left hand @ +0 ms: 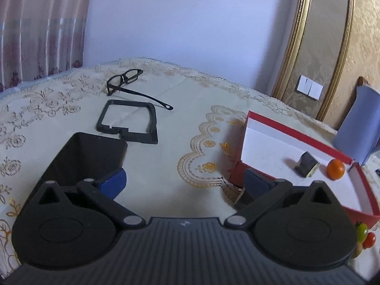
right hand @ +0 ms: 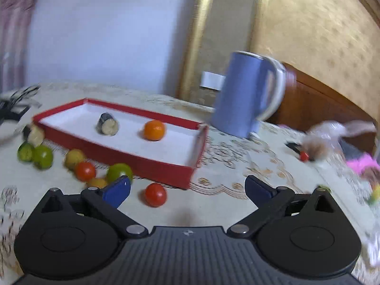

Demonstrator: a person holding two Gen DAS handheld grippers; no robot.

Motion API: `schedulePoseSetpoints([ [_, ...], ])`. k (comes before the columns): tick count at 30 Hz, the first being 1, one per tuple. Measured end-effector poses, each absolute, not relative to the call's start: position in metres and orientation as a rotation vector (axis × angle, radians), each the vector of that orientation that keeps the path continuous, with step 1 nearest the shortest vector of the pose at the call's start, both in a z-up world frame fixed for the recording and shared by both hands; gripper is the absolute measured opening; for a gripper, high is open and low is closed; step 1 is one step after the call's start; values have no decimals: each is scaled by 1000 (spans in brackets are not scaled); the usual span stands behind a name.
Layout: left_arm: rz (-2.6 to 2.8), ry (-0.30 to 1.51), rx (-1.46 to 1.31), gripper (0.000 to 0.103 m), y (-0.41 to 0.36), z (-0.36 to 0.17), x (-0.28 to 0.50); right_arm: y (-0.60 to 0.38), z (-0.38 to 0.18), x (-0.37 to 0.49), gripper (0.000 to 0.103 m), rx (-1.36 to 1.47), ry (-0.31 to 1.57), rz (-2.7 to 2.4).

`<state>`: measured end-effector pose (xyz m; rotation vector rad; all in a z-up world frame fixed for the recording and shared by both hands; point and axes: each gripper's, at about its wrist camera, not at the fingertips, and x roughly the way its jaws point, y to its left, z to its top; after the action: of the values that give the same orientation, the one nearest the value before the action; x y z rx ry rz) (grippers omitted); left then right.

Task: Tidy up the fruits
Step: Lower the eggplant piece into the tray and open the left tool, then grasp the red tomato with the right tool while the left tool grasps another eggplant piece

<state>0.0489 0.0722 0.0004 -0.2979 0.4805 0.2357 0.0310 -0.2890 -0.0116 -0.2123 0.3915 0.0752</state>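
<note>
A red tray (right hand: pixel 114 148) with a white floor holds an orange fruit (right hand: pixel 154 130) and a dark cylindrical piece (right hand: pixel 108 124). Loose fruits lie in front of it: green ones (right hand: pixel 42 156), a yellow one (right hand: pixel 74 158) and a red tomato (right hand: pixel 85 171). My right gripper (right hand: pixel 187 190) is open, low over the cloth. Another red tomato (right hand: pixel 155 194) lies between its fingers, nearer the left one, untouched. My left gripper (left hand: pixel 185 181) is open and holds nothing. Its right finger is by the tray's (left hand: pixel 239 173) near corner, where the orange fruit (left hand: pixel 335 169) shows.
A blue jug (right hand: pixel 244 95) stands behind the tray's right end. Further right are a plastic bag (right hand: pixel 332 135) and a small tomato (right hand: pixel 304 156). Left of the tray lie glasses (left hand: pixel 128 80), a black frame (left hand: pixel 129 123) and a black box (left hand: pixel 87 161).
</note>
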Motion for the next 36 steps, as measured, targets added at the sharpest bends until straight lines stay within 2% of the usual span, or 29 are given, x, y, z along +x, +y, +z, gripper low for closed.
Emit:
schedulePoseSetpoints([
  [4,232,475,-299,103,72,1,48,-298,-7,30,103,-163,383,157],
  [11,257,460,-262,103,66,1,47,-297,-19,44,103,-235,485,272],
  [20,244,455,-245,103,63,2,46,-296,-20,53,101,-265,468,266],
  [23,243,458,-252,103,64,2,47,-295,-21,60,90,-276,498,265],
  [25,243,458,-256,103,65,2,46,-295,-21,64,70,-269,508,268],
  [27,242,460,-260,103,65,1,47,-299,-20,69,62,-243,524,279],
  [28,241,460,-261,103,65,1,47,-300,-21,71,59,-229,534,288],
  [32,240,463,-262,103,65,1,47,-302,-24,80,58,-203,584,344],
  [36,239,462,-259,103,65,1,46,-301,-24,83,40,-190,595,390],
])
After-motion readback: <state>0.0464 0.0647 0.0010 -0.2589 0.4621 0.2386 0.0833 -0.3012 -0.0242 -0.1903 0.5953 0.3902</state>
